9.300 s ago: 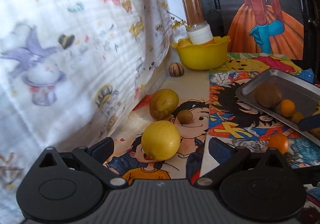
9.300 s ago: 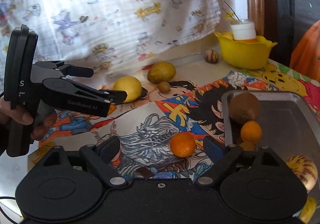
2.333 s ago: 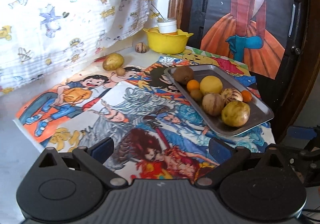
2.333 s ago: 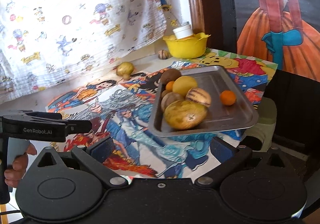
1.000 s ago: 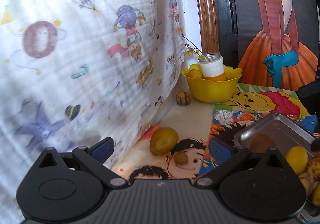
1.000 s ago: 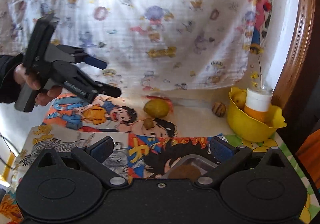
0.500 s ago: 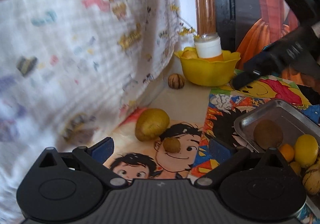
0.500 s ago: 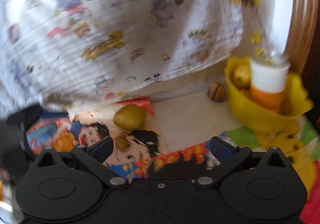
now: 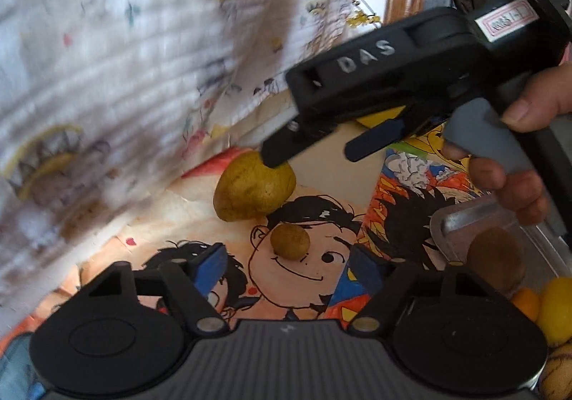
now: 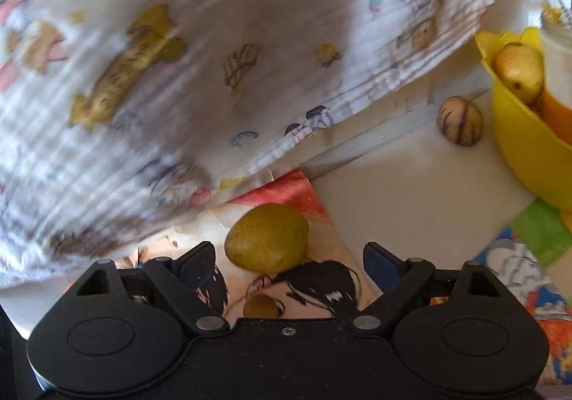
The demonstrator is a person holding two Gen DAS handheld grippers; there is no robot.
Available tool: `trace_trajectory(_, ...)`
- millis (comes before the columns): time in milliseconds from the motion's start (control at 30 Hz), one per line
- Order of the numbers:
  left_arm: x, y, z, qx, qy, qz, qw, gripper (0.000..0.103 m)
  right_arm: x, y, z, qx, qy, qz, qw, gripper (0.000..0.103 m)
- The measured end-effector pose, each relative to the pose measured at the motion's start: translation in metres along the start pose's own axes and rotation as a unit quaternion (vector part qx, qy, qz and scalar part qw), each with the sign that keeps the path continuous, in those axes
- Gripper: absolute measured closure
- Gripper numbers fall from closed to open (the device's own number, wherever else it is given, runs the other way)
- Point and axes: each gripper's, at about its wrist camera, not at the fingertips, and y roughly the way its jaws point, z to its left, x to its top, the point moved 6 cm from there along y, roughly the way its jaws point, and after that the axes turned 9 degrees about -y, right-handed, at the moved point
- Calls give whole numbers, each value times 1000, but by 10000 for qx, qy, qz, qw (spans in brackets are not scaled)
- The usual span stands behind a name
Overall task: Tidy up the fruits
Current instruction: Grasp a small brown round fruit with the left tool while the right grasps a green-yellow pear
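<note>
A yellow-green fruit (image 9: pixel 255 187) lies on the cartoon mat, with a small brown fruit (image 9: pixel 290 242) just in front of it. My right gripper (image 9: pixel 314 149) is open right above the yellow-green fruit; in its own view the fruit (image 10: pixel 268 237) sits between the open fingers (image 10: pixel 289 257), the small brown fruit (image 10: pixel 261 306) closer in. My left gripper (image 9: pixel 286 266) is open and empty, with the small brown fruit just ahead of its fingers. The metal tray (image 9: pixel 461 217) at right holds a brown kiwi (image 9: pixel 495 258), a lemon (image 9: pixel 557 305) and other fruits.
A printed white curtain (image 10: pixel 214 60) hangs close on the left. A striped small fruit (image 10: pixel 459 119) lies by the wall. A yellow bowl (image 10: pixel 518 149) with a pear and a jar stands at the far right.
My right gripper has come down over the yellow-green fruit and now fills the left wrist view. My left gripper has moved closer to the small brown fruit.
</note>
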Motion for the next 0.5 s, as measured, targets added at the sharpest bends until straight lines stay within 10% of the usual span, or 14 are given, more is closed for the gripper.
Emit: trace_trajectory(500,2,24,4,-57,-543,149,9984,57,3,39,1,282,268,81,9992,32)
